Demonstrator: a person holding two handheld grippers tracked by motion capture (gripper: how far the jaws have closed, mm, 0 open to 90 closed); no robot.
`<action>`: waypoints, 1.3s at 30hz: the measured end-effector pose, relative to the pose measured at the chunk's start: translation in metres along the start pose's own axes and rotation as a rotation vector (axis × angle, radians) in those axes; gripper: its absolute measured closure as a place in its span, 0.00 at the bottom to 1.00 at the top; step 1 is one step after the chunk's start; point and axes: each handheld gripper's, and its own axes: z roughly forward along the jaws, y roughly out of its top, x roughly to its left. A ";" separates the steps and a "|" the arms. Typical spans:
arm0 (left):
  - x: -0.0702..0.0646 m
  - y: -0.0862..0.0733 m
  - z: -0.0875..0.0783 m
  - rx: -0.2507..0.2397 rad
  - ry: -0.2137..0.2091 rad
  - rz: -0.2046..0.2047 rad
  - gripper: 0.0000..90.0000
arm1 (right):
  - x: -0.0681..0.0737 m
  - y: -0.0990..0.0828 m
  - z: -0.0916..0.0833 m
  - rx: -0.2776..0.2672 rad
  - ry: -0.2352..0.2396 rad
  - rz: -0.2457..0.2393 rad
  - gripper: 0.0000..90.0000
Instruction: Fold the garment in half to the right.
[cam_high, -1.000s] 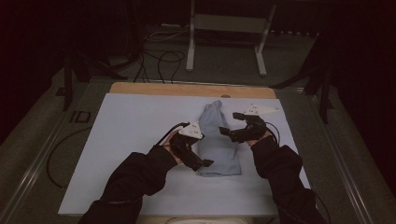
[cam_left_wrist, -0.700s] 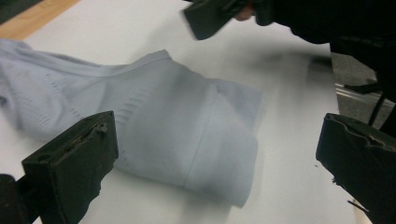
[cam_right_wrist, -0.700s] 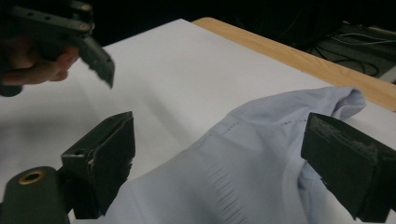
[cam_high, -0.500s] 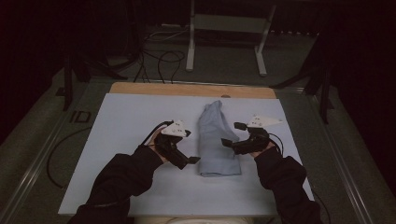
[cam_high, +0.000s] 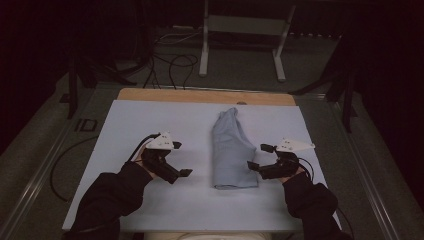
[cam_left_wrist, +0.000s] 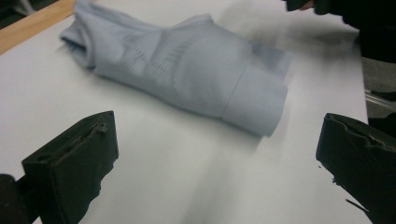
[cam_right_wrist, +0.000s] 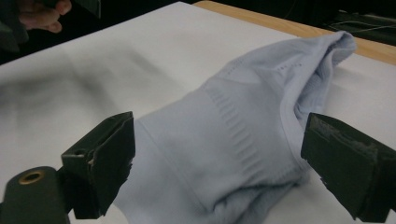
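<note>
Garment: one pale blue folded cloth (cam_high: 231, 150) lies at the centre of the bench, long axis running from 12 to 6 o'clock, the neat folded edge at 6 and a bunched, narrower end at 12.
Fold state: in the left gripper view the cloth (cam_left_wrist: 187, 70) shows a ribbed band and stacked layers; it rests flat with nothing touching it.
Change: a second ago both tongs were over the cloth; now they have drawn away to either side of it and let go, and the cloth has settled straighter.
Meaning: the fold looks finished for this pass, I judge; what is left would be a further fold or tidying the bunched 12 o'clock end.
Left tongs (cam_high: 181, 159): at 9 o'clock of the cloth, apart from it, jaws spread wide and empty.
Right tongs (cam_high: 260, 156): at 3 o'clock, just beside the cloth's lower edge, jaws likewise spread with nothing between them; the right gripper view looks across the cloth (cam_right_wrist: 243, 140) between its jaws.
Bench (cam_high: 150, 120): one pale sheet-covered surface, a wooden strip (cam_high: 200, 96) along its 12 o'clock edge.
Count: one cloth, two tongs, two sleeved forearms, one bench.
</note>
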 end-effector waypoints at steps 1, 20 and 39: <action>0.001 -0.002 -0.002 0.002 0.005 -0.004 0.00 | 0.000 -0.002 -0.001 -0.002 -0.003 0.000 0.11; 0.008 -0.065 -0.039 -0.002 0.074 -0.105 0.00 | 0.010 -0.035 -0.008 0.037 -0.018 -0.012 0.11; 0.009 -0.132 -0.070 0.052 0.180 -0.256 0.00 | 0.011 -0.062 -0.027 0.074 -0.082 0.010 0.11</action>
